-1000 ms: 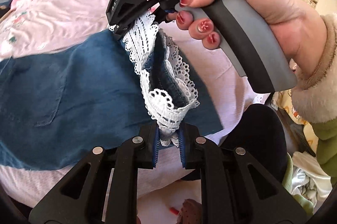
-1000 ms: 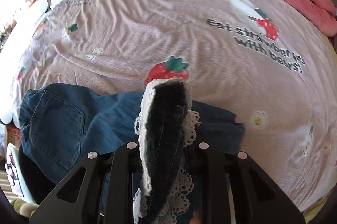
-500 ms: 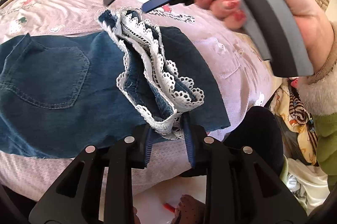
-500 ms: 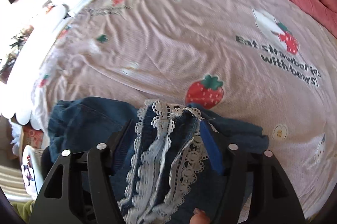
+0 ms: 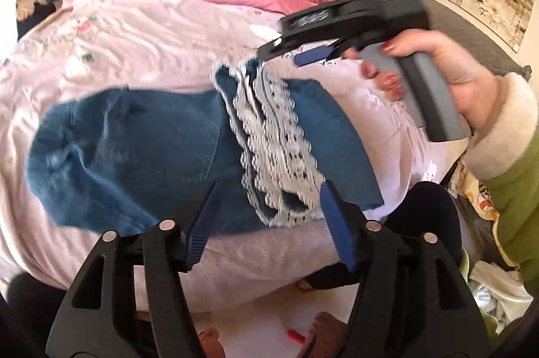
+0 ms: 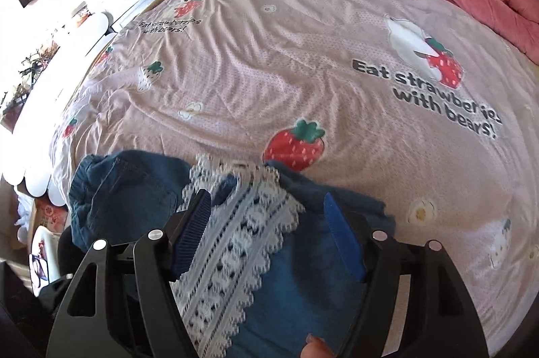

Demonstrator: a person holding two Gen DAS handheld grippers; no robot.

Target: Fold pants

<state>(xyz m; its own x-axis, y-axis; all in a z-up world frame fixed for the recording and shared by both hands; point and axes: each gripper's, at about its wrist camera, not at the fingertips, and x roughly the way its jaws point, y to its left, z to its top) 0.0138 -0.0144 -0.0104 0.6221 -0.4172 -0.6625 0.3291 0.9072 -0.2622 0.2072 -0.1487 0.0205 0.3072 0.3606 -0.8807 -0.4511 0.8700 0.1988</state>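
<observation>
Jaws apart; sheet [image 6: 303, 61] txt "Eat strawberries…", blurry.

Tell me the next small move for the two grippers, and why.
Probably draw both back, then smooth the fold. The left gripper and right gripper have open jaws, and the lace hem already lies folded over the denim pants on the bedsheet, a bit bunched.

Both wrist cameras look down close over the bed's [image 6: 303, 61] near edge, the left one facing right; both share the lace-trimmed denim pants [image 5: 161, 152].
</observation>
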